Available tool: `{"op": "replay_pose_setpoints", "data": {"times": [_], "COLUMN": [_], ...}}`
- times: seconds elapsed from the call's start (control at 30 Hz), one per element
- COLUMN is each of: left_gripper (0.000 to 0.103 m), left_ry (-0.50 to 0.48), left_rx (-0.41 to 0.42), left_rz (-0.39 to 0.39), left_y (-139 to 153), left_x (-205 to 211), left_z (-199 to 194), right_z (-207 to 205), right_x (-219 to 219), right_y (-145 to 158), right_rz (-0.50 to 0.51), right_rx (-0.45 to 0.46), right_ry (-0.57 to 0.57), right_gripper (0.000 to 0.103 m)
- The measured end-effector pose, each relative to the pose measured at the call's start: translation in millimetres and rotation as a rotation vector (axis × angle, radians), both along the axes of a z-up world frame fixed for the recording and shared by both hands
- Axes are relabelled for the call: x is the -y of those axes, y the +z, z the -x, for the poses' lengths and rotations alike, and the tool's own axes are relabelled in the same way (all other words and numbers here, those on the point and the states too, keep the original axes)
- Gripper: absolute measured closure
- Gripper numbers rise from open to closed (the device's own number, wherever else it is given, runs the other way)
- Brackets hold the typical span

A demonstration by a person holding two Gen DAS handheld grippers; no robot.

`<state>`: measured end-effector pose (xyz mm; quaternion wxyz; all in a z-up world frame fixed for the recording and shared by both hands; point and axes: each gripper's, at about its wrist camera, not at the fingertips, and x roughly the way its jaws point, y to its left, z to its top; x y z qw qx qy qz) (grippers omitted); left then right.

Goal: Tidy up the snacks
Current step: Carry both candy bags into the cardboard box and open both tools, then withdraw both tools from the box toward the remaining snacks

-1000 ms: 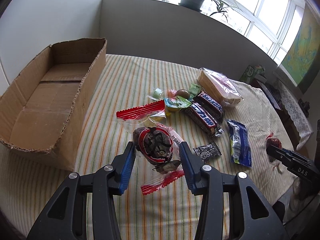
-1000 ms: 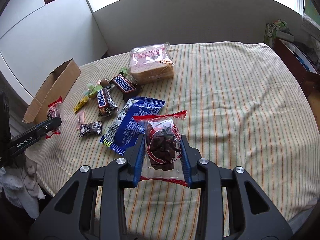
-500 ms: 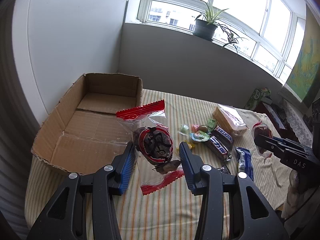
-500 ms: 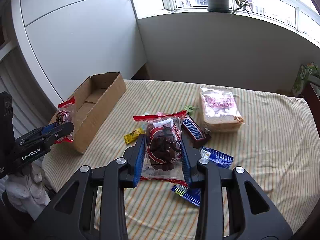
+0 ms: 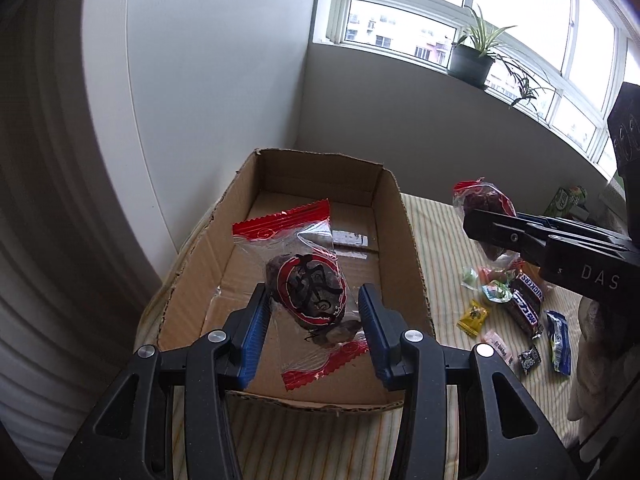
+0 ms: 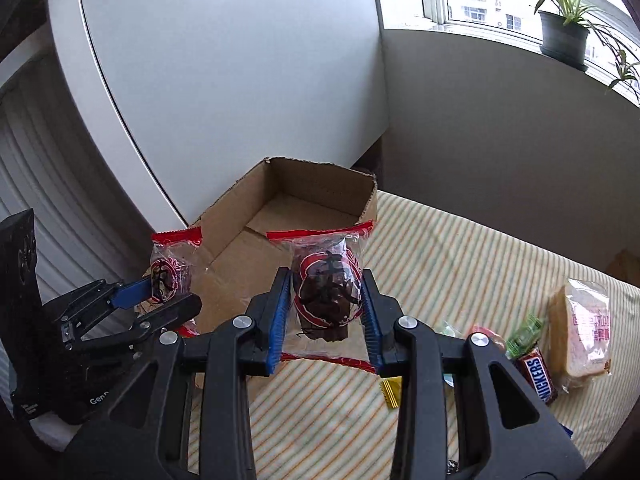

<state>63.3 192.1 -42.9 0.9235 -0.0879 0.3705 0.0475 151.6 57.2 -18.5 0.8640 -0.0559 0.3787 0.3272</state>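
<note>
Two packets are in your tongs at this moment, one in each. Your left tongs (image 5: 312,312) are closed on a clear date packet (image 5: 308,288) with red sealed ends, and the blue pads press its sides at the thick middle, where the fruit gives something firm to hold. The packet hangs over the near part of the cardboard box (image 5: 400,216), above the bare bottom, so I judge you hold it there in order to let it fall inside and not on the rim.

Your right tongs (image 6: 324,312) also grip a second date packet (image 6: 326,296) of the same kind, squeezed at its middle. In the right view it sits in front of the box's right wall; whether it is already over the opening or beside it over the striped cloth, I cannot tell. It waits close to the first one, probably so that both can go in together.

A little farther, on the desk (image 6: 460,240) to the right of the box, the other snacks lie loose: a small yellow candy (image 5: 474,316), two Snickers bars (image 5: 526,304), a blue packet (image 5: 558,340) and, farther back, a bag of sliced bread (image 6: 582,332). Nothing else lies inside the box, so most of the organizing seems not yet done.

Far behind, a potted plant (image 5: 472,60) stands on the window sill.
</note>
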Motion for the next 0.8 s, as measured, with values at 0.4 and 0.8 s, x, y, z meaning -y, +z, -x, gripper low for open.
{"op": "replay_pose_setpoints", "data": {"times": [0.4,0.8], "left_gripper": [0.060,0.046], "left_ry": [0.022,0.044], "left_rx": [-0.038,-0.025], "left_rz": [0.012,0.026], "left_y": [-14.5,-11.2], "left_x": [-21.4,-25.2], "left_z": [-8.7,-6.3], "right_z": [-27.1,-14.2], "right_x": [-56.7,-47.7], "right_y": [-37.1,-20.6], "right_rz": [0.067,0.066], "right_rx": [-0.049,-0.016], "right_ry": [0.064,0.059], "right_gripper": [0.068,0.044]}}
